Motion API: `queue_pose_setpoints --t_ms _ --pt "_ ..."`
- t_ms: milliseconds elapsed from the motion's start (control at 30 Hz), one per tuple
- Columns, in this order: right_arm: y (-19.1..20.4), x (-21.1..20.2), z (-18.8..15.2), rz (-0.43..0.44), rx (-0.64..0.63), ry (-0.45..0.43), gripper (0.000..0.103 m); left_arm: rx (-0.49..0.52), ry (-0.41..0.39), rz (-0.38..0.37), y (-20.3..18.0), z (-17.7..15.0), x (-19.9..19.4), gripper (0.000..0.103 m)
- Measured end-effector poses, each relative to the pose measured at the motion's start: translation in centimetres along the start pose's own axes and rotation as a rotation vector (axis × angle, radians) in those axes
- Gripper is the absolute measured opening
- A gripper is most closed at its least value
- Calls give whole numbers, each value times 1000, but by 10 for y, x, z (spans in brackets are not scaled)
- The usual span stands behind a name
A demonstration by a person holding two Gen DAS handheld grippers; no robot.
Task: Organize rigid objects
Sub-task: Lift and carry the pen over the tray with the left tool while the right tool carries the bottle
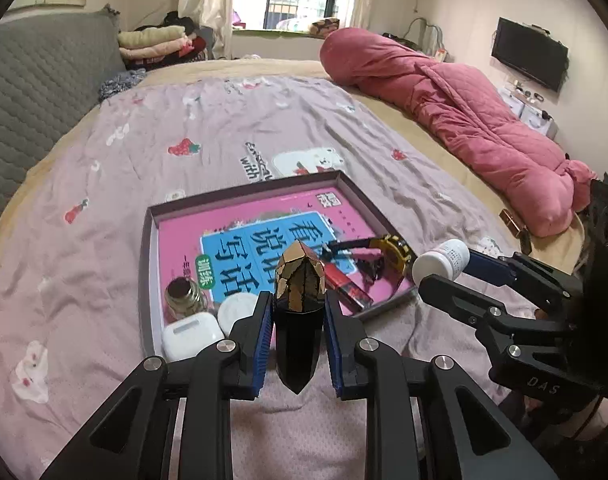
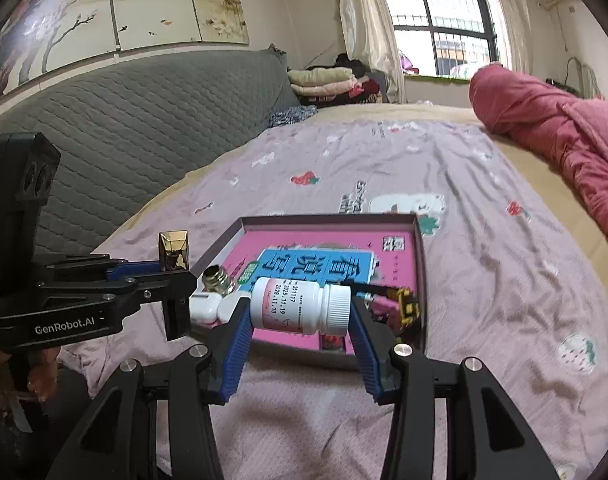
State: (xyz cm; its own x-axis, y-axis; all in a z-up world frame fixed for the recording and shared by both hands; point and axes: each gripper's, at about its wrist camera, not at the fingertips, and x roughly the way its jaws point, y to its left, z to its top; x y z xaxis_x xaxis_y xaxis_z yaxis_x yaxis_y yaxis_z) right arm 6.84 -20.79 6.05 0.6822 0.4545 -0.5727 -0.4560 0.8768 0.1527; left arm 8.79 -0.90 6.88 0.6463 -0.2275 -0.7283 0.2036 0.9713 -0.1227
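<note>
My left gripper (image 1: 298, 300) is shut on a black faceted lipstick tube with a gold cap (image 1: 298, 280), held upright above the near edge of a shallow box (image 1: 248, 190). My right gripper (image 2: 300, 308) is shut on a white pill bottle (image 2: 300, 306) lying sideways between its blue pads. From the left wrist the bottle (image 1: 440, 262) shows to the right of the box. The box holds a pink book (image 1: 264, 216), a white earbud case (image 1: 192, 336), a small gold-capped bottle (image 1: 184, 296), a white round lid (image 1: 238, 312), a red tube (image 1: 346, 284) and a yellow toy (image 1: 396, 256).
The box rests on a lilac printed sheet (image 1: 164, 140) over a bed. A rolled pink quilt (image 1: 464, 120) lies along the right side. A grey padded headboard (image 2: 144, 128) runs on the left, with folded clothes (image 2: 324, 80) beyond it.
</note>
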Motion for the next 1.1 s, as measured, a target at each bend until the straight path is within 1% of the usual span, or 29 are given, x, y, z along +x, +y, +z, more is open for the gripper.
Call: queue_pose_setpoints --t_ms 100,167,267,467,700,1100 --pt "0 -2 5 -19 -11 -13 47 8 -15 18 -4 6 -2 25" --pt "-1 -3 7 -19 -5 -20 48 8 -22 12 -5 9 -3 25" --pt "-2 -5 10 -35 -14 -32 48 7 -33 28 -7 13 -4 25" --pt "-5 -2 15 -59 -23 -41 47 -13 -38 54 -8 19 3 25" --pt "-7 9 20 -66 -30 -40 47 -35 -29 65 -5 25 18 25" --pt "-14 30 25 -62 -37 -26 47 -54 23 81 -3 23 52 25"
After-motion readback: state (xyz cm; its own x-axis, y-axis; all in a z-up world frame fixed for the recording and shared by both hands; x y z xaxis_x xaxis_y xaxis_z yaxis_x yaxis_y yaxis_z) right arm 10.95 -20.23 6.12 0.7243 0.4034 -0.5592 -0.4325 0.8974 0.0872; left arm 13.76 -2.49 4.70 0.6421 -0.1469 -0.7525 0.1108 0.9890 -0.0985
